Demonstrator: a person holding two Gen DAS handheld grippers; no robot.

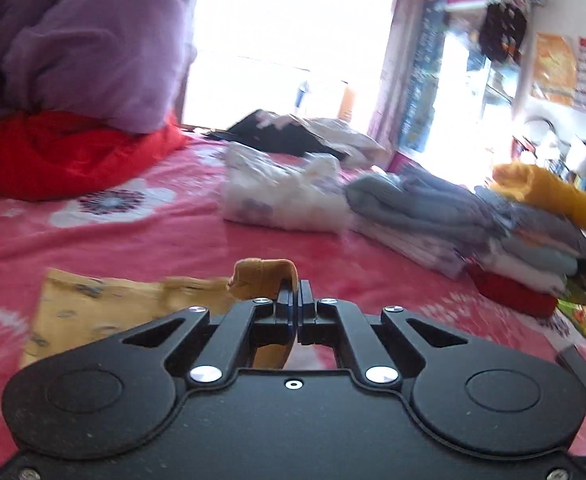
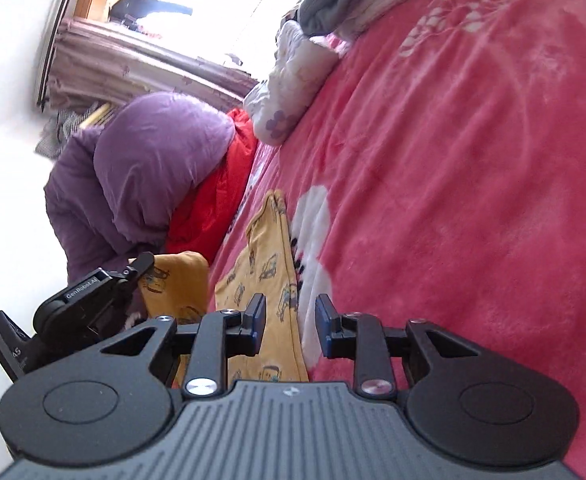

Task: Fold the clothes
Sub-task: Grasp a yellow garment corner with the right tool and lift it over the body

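While the pink floral blanket [image 1: 181, 236] lay spread across the bed, the left gripper [image 1: 297, 292] was seen clamped tight on a mustard-yellow hem of the yellow printed garment [image 1: 105, 312], the edge being curled up over the left finger. The rest of that garment was laid flat on the blanket to the left of the jaws. In the right wrist view the right gripper [image 2: 289, 320] was held with its jaws narrowly parted, nothing being pinched, and the garment [image 2: 261, 264] was stretched beneath and beyond its left finger [image 2: 255, 316]. A raised corner of the cloth was held at the left gripper [image 2: 143, 262]. Open blanket was left in the middle; a stack of folded clothes [image 1: 485, 232] was set along the right edge, a white bundle [image 1: 281, 192] farther back, and purple and red bedding [image 1: 73, 92] at the far left.
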